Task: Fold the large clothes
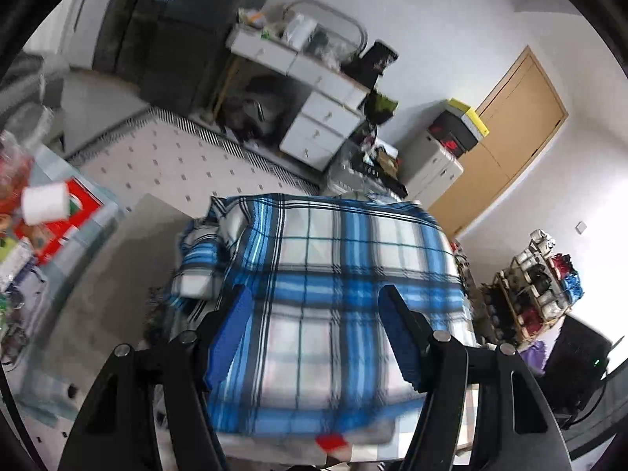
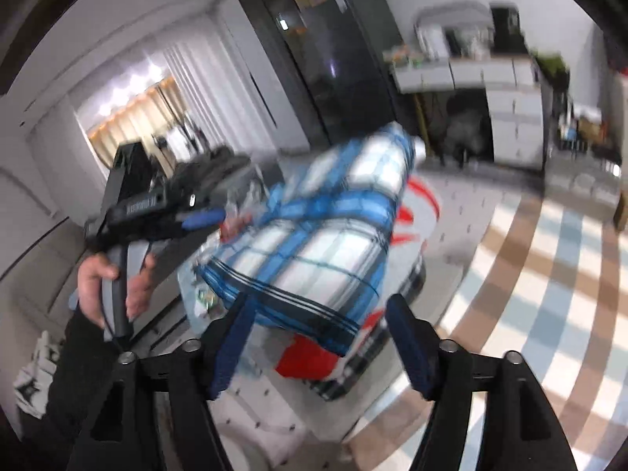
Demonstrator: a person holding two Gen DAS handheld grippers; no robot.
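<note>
Plaid shirt (image 1: pixel 337 294) lies folded directly ahead of the left gripper (image 1: pixel 316 294), whose fingers stand apart, gripping nothing. Right gripper (image 2: pixel 320 306) fingers likewise apart, empty; shirt ahead, left hand (image 2: pixel 112 286) to its left.

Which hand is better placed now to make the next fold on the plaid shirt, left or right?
Probably left. The left tongs are open right over the shirt, its body filling the gap between their fingers. The right tongs, also open, face only one end of it.
</note>
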